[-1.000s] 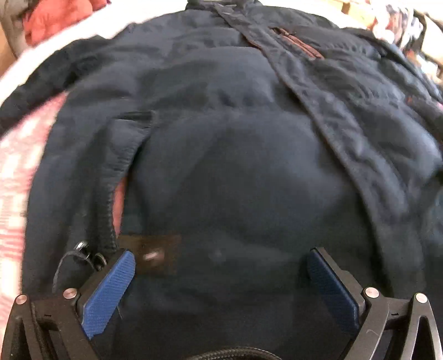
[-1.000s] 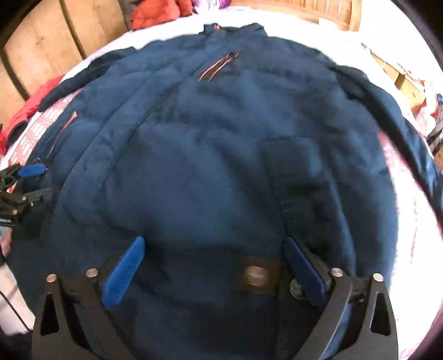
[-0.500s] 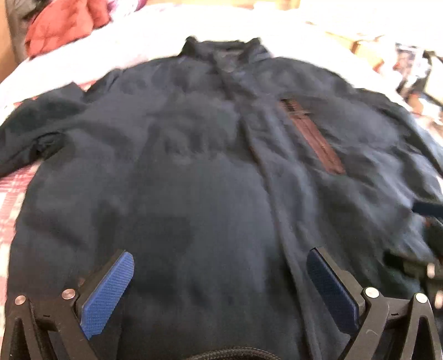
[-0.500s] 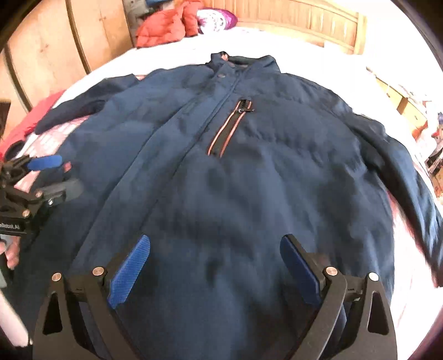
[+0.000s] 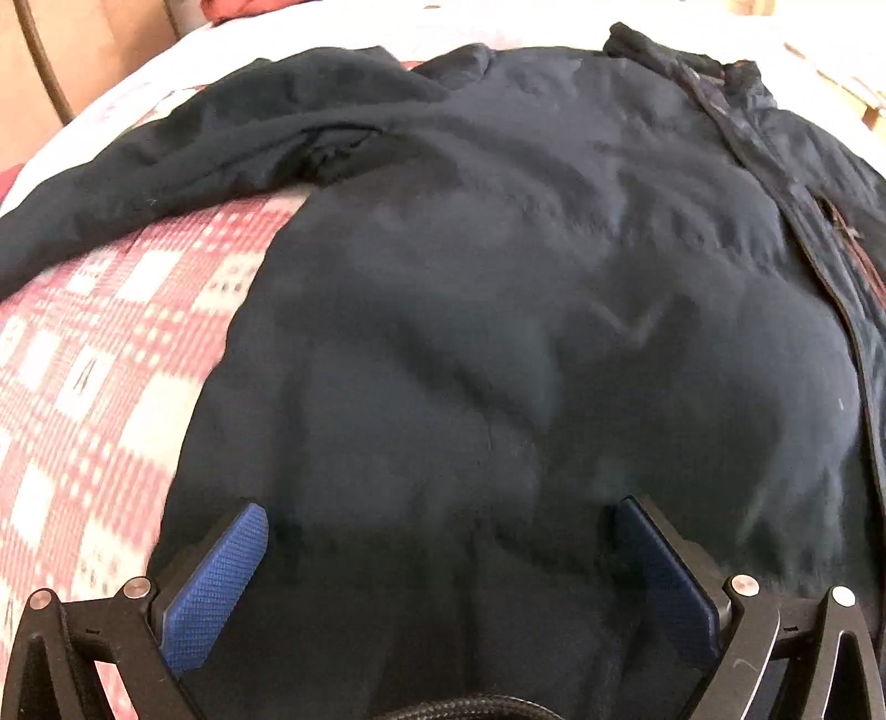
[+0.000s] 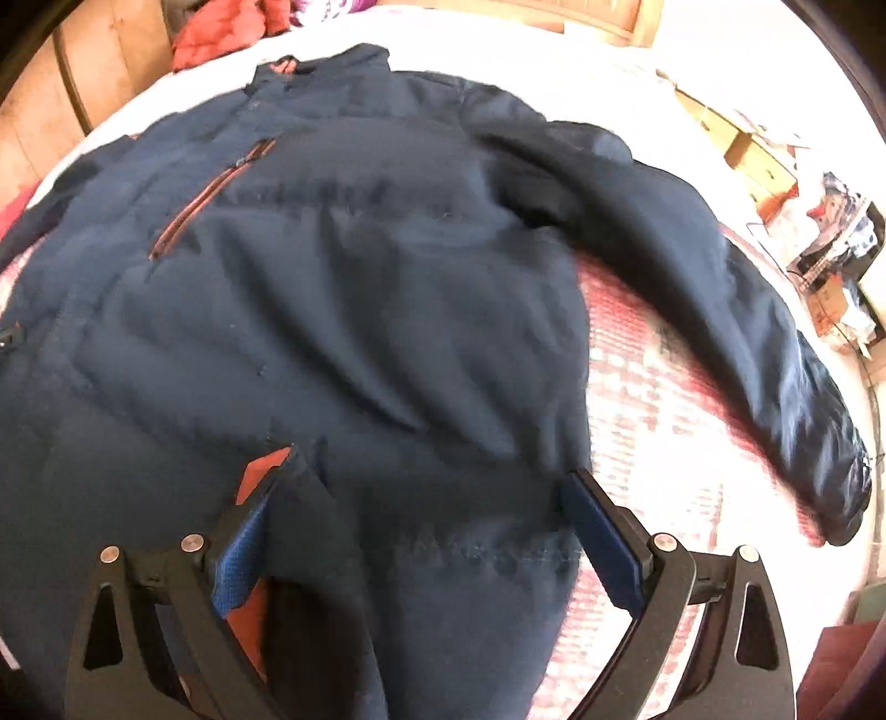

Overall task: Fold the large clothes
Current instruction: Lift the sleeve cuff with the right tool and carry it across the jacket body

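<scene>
A large navy padded jacket (image 5: 526,310) lies front up on a bed, zipped, collar at the far end. In the right wrist view the jacket (image 6: 343,288) shows a rust-trimmed chest zip (image 6: 210,199) and its right sleeve (image 6: 720,299) stretched out to the right. Its left sleeve (image 5: 183,166) runs out to the left in the left wrist view. My left gripper (image 5: 440,531) is open over the jacket's lower left part. My right gripper (image 6: 426,509) is open over the lower right part, by a rust-lined pocket flap (image 6: 263,471).
The bed has a red and white checked cover (image 5: 94,376), also seen under the right sleeve (image 6: 664,399). Red clothes (image 6: 221,33) lie at the head of the bed. Cardboard boxes and clutter (image 6: 775,160) stand right of the bed. A wooden wall (image 5: 72,61) is at the left.
Both grippers have swung outward over the jacket: the left view now centres on the left half and sleeve, the right view on the right half and sleeve. Both stay open.
</scene>
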The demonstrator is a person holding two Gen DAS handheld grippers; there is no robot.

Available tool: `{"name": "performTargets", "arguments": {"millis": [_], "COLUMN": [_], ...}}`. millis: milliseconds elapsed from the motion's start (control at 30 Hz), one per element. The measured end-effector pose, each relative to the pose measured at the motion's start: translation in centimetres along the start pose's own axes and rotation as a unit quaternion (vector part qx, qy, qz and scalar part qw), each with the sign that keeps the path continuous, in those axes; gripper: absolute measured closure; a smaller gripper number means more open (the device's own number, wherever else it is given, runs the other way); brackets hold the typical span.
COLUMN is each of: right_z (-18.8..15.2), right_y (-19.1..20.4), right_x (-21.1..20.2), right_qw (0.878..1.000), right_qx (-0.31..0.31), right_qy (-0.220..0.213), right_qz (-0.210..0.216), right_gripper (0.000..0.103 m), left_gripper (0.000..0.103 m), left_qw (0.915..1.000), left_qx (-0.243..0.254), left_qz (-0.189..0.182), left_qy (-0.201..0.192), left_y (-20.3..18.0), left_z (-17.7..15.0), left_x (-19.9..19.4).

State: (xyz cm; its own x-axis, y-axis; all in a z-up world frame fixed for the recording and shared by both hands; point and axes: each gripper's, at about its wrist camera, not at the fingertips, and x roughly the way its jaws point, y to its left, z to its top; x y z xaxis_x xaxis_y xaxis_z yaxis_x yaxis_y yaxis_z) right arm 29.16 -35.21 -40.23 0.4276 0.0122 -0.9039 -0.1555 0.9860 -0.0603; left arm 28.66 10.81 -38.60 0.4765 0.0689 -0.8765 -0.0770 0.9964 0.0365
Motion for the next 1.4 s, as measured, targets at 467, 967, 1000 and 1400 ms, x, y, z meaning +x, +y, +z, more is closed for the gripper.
{"name": "performTargets", "arguments": {"millis": [467, 967, 1000, 1400], "right_z": [16.0, 15.3, 15.2, 6.1], "right_y": [12.1, -4.4, -4.1, -11.3], "right_x": [8.3, 9.5, 9.4, 5.7], "right_qw": [0.998, 0.997, 0.997, 0.99], "right_qx": [0.01, 0.06, 0.058, 0.128], "right_qy": [-0.038, -0.041, -0.042, -0.021], "right_qz": [0.054, 0.001, -0.006, -0.052], "right_gripper": [0.005, 0.004, 0.004, 0.003], "left_gripper": [0.0, 0.0, 0.0, 0.0], "left_qw": [0.9942, 0.9979, 0.9979, 0.9868], "left_qx": [0.089, 0.046, 0.043, 0.131], "left_qz": [-0.056, 0.011, 0.02, -0.05], "left_qy": [-0.021, -0.043, -0.043, -0.081], "left_y": [-11.2, -0.3, -0.6, -14.8], "left_z": [12.5, 15.9, 15.9, 14.1], "left_x": [5.6, 9.3, 9.3, 4.2]}}
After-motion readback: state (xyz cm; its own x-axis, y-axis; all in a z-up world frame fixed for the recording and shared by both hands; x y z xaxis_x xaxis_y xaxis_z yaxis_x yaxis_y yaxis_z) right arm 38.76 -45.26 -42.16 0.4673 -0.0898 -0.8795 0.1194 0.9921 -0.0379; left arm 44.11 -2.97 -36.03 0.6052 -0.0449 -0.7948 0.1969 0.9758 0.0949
